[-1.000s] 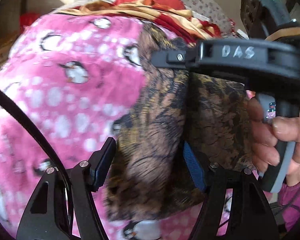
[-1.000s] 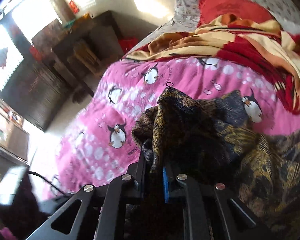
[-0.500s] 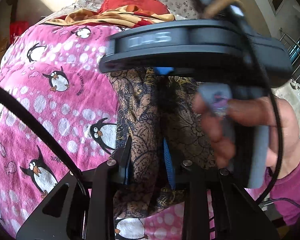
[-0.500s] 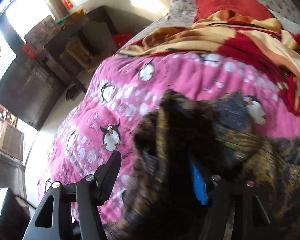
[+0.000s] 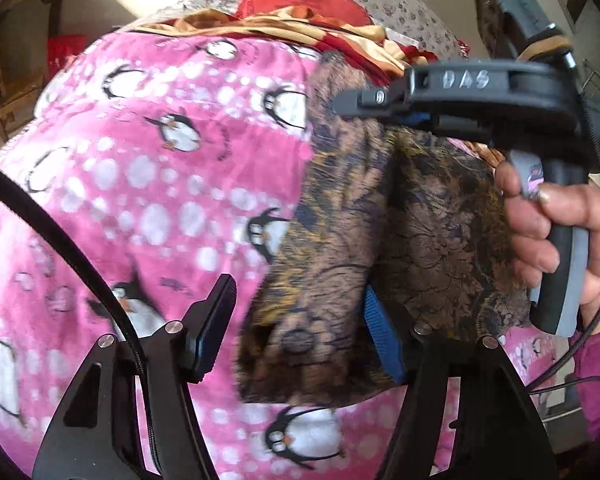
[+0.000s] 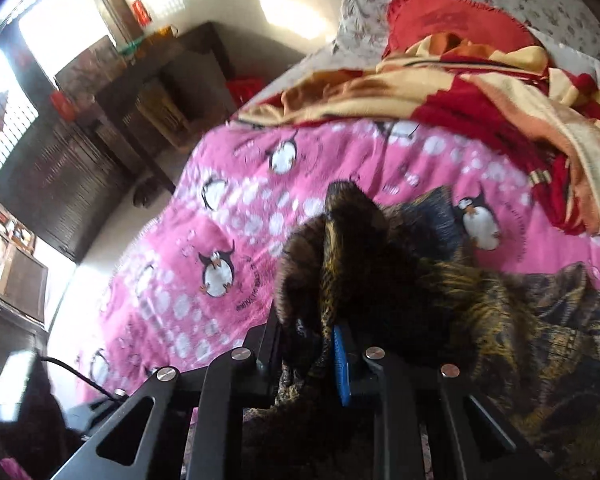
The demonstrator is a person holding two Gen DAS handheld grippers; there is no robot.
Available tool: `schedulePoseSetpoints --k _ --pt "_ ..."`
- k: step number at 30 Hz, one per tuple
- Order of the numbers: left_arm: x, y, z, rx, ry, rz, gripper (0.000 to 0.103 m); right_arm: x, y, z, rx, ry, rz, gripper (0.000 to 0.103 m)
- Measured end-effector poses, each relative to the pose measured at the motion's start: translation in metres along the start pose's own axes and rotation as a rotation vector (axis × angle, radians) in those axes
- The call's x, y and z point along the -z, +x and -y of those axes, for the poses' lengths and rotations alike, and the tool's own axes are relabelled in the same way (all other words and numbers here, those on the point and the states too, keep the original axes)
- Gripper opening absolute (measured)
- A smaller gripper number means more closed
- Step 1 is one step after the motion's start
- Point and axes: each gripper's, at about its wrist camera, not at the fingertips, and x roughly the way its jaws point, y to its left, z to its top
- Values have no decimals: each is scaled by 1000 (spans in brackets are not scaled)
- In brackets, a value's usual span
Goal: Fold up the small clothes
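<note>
Brown patterned cloth (image 6: 380,264) bunches, pinched in the right gripper (image 6: 306,350).

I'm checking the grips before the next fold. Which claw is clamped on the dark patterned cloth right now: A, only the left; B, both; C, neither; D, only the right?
D: in the right wrist view the right claw is pinched shut on a bunch of the dark patterned cloth, while the left claw stands wide open over it.
</note>
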Motion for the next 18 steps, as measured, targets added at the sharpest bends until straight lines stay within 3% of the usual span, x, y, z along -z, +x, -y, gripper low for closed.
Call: schedulePoseSetpoints --k 5,8,11,12,14,15,18 --pt "-6 18 9 20 -2 -69 63 1 -16 10 -34 33 24 14" --pt "-9 15 11 34 -15 -64 59 -2 -9 15 -41 61 2 14" --pt "-8 14 19 3 32 -65 55 -5 -2 10 -58 68 3 14" --pt "-8 16 20 0 38 -70 55 -7 3 8 -57 72 -5 17" --pt "-6 20 23 0 43 -79 55 -9 12 4 -46 76 -27 40" --pt "-7 21 23 -1 44 -78 55 -9 18 2 -45 80 -38 59" --pt "-8 22 20 -22 31 -76 55 -11 40 -11 -41 67 -86 63"
